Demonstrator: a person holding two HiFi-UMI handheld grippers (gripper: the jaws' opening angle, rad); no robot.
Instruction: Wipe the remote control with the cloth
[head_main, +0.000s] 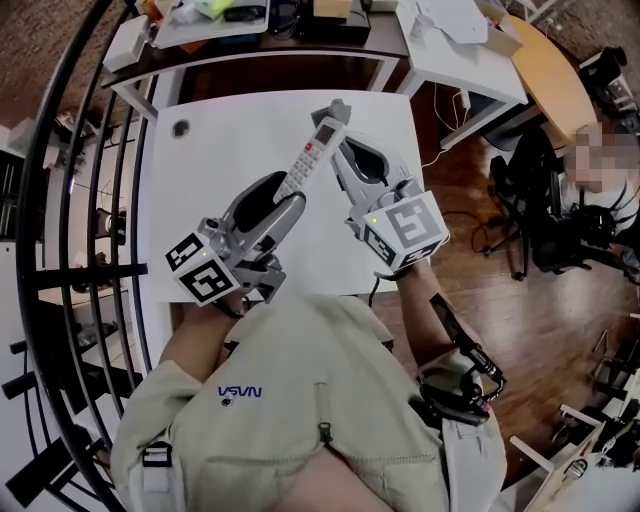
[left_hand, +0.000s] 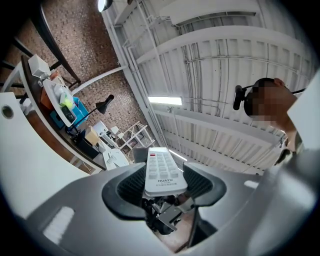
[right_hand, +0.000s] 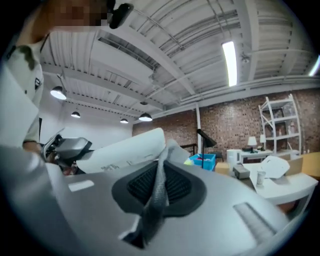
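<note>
White HUAYU remote (left_hand: 163, 172) clamped in left tongs (left_hand: 165, 184); right tongs (right_hand: 161, 181) pinch grey cloth (right_hand: 155, 201).

The left gripper (head_main: 288, 192) points to 1 o'clock, its jaws clamping the remote control (head_main: 314, 148). The right gripper (head_main: 342, 152) points to 11 o'clock, pinching the cloth (head_main: 336, 110).

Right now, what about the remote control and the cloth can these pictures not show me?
- Head view: the left gripper hides the lower end of the remote control.
- Head view: the right gripper covers most of the cloth; only a grey tip shows.
- Right gripper view: the cloth's fold hides whether it touches the remote control.
- Left gripper view: button labels too small.
</note>
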